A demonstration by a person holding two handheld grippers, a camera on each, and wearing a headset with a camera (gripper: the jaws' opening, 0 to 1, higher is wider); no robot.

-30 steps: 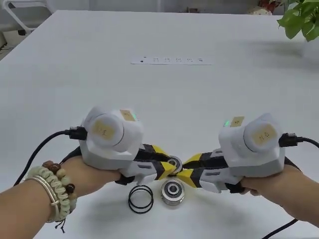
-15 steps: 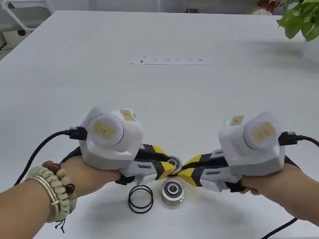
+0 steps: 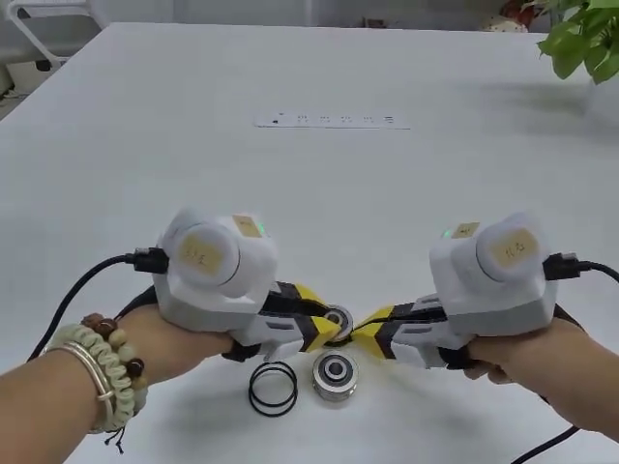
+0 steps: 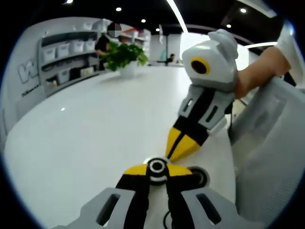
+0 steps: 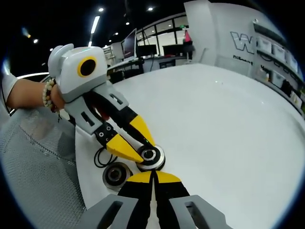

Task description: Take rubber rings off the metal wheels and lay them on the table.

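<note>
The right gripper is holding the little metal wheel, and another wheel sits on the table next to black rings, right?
Not quite. The left gripper holds the little metal wheel between its jaws, as the left gripper view shows. The rest is right.

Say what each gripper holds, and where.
The left gripper clamps a metal wheel across its rim. The right gripper has closed tips at that wheel's edge; whether they pinch anything cannot be told.

The metal wheel (image 4: 157, 168) looks shiny, the rubber rings (image 3: 274, 387) dull black, the table (image 3: 290, 174) smooth matt white.
</note>
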